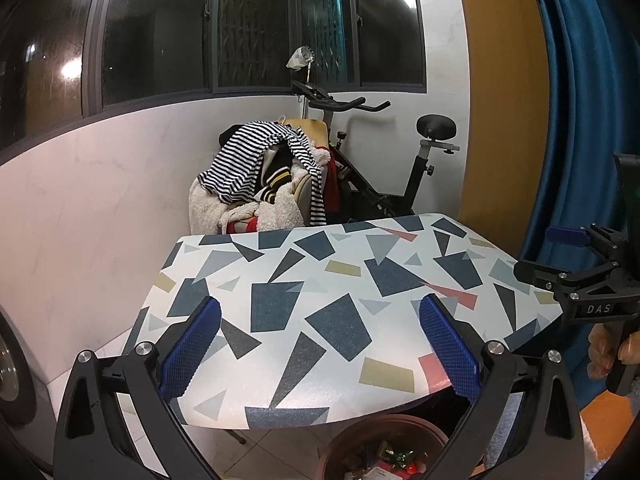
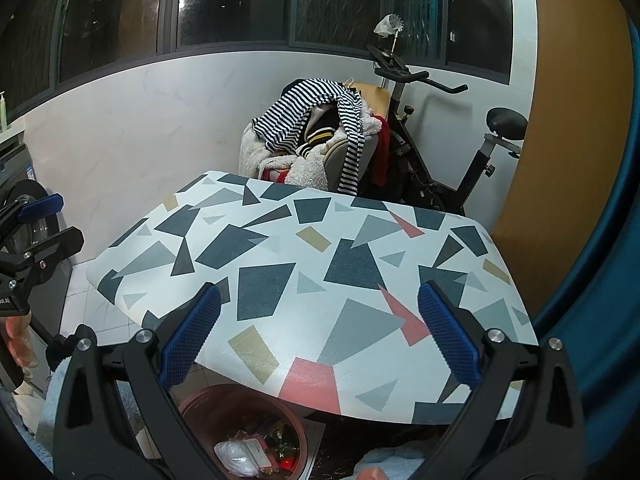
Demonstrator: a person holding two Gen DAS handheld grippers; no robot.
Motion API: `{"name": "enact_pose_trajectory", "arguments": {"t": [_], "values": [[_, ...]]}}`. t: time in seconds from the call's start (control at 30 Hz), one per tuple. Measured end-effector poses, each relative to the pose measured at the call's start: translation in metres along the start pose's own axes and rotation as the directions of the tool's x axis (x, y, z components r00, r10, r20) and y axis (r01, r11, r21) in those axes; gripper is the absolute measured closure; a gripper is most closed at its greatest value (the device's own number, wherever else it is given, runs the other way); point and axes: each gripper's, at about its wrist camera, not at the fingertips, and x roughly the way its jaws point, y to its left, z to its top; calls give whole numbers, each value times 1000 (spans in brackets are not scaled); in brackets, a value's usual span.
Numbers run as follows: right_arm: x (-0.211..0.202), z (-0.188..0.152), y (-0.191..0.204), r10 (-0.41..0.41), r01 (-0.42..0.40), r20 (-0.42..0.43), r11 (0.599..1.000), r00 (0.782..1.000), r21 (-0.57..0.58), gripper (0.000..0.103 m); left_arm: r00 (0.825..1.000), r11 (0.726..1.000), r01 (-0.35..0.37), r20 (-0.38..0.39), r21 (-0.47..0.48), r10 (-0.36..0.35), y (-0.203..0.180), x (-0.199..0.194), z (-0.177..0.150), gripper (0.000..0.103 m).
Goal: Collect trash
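Observation:
A brown round bin (image 2: 224, 404) stands on the floor below the table's near edge, holding wrappers, a white crumpled bag (image 2: 236, 458) and a small box. The bin also shows in the left wrist view (image 1: 384, 432). My left gripper (image 1: 320, 332) is open and empty above the near edge of the patterned table (image 1: 320, 280). My right gripper (image 2: 320, 332) is open and empty over the same table (image 2: 304, 256). Each gripper shows in the other's view, the right one (image 1: 576, 276) at the right, the left one (image 2: 36, 232) at the left. No trash shows on the table top.
A chair piled with clothes, with a striped shirt (image 1: 256, 160) on top, stands behind the table. An exercise bike (image 1: 400, 160) is beside it. A blue curtain (image 1: 580, 120) hangs at the right. A washing machine (image 2: 24, 208) is at the left. A white wall lies beyond.

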Motion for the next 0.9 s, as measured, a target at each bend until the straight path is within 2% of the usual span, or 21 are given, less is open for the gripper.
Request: {"name": "enact_pose_trajectory", "arguments": {"t": [0.9], "values": [[1,-8,2,8,-8,-20,1000,1000,2,6,1000,1000,-26,-8,6,26,3,1,1,6]]}}
